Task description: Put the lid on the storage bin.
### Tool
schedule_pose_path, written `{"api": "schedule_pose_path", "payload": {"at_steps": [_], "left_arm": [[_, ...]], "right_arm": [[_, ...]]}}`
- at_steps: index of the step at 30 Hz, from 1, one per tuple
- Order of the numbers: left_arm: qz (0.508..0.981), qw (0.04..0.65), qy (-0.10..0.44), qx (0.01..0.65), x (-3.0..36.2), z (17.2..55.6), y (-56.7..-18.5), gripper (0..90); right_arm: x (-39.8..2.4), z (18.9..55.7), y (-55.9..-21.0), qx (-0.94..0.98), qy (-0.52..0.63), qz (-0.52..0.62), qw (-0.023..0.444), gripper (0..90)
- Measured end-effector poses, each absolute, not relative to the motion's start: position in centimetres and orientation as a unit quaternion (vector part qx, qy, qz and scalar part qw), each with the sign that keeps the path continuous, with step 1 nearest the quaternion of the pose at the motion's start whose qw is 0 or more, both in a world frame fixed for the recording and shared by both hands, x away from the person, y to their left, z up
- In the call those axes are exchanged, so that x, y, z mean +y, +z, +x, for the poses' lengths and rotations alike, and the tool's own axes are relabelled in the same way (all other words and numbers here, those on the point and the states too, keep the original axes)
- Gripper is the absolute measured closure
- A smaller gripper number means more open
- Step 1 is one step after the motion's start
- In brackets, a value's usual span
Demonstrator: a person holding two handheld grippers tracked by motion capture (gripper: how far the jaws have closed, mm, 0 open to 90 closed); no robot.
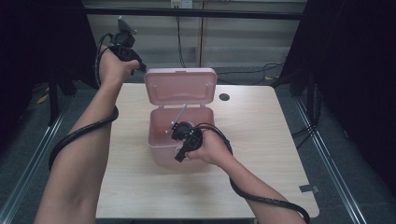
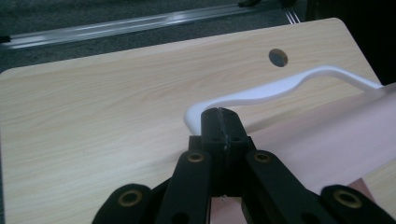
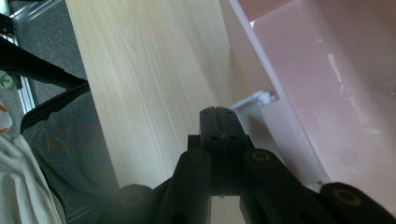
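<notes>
Standing open at the middle of the table (image 1: pixel 261 177): pink bin (image 1: pixel 161 154), lid (image 1: pixel 180 86) tipped up at its far side. Hovering beside the lid's left corner, left gripper (image 1: pixel 140 66) clenched on nothing. Resting at the bin's near rim, the closer one: right gripper (image 1: pixel 179 157), likewise clenched, empty.

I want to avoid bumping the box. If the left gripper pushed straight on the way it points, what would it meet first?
Probably the lid's white handle, just beyond the left gripper and its shut jaws; depth is unclear.
</notes>
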State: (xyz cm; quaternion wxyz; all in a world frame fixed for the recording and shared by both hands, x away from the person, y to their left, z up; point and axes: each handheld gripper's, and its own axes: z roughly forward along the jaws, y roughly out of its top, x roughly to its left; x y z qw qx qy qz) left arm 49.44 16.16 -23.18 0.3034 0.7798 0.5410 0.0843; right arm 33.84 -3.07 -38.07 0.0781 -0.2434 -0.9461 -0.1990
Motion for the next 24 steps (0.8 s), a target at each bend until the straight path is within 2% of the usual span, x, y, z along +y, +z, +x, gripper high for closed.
{"api": "schedule_pose_path", "payload": {"at_steps": [11, 24], "left_arm": [[0.789, 0.307, 0.072, 0.528, 14.8, 48.8, -23.6, 90.0], [0.789, 0.309, 0.072, 0.527, 14.9, 48.2, -23.8, 90.0]], "right_arm": [[-4.5, 33.7, -37.5, -0.937, -0.224, -0.254, 0.084, 90.0], [-9.9, 35.6, -34.8, -0.915, -0.242, -0.322, 0.035, 90.0]]}}
